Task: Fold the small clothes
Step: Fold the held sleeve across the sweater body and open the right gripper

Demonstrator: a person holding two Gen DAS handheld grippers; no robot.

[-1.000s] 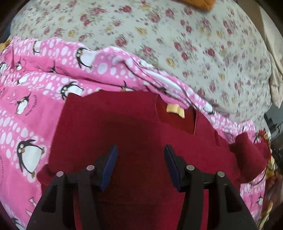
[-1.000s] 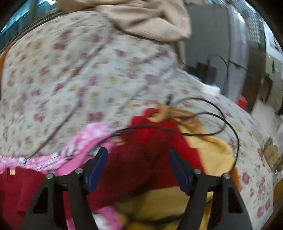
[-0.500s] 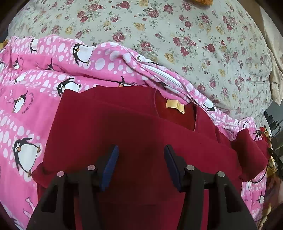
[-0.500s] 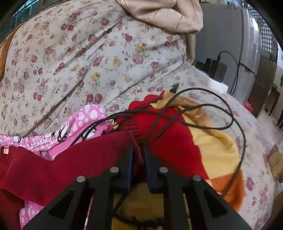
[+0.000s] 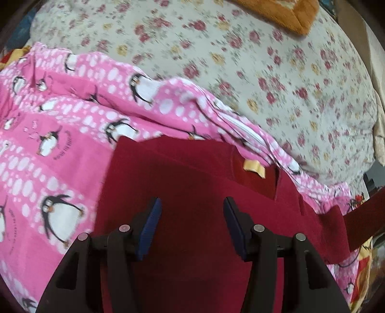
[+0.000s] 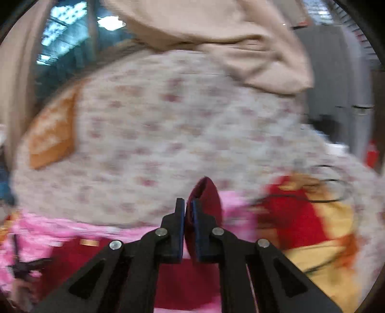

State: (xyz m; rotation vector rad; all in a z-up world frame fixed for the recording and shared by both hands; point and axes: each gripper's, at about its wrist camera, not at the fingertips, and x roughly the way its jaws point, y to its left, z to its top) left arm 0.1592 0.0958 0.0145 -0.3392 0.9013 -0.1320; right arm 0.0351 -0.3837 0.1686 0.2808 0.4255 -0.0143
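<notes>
A small dark red shirt with a yellow neck label lies flat on a pink penguin-print cloth. My left gripper is open and empty just above the shirt's middle. My right gripper is shut on the shirt's right sleeve, holding the sleeve end lifted off the bed. In the left wrist view the raised sleeve stretches up to the right edge. The shirt body also shows in the right wrist view.
A floral bedsheet covers the bed behind the clothes. An orange cushion lies at the far edge. A red and yellow blanket with black cables lies to the right. A beige cloth hangs at the back.
My right gripper closed on the red sleeve and has lifted it up and leftward over the shirt. My left gripper stayed open above the shirt and drew back slightly.
</notes>
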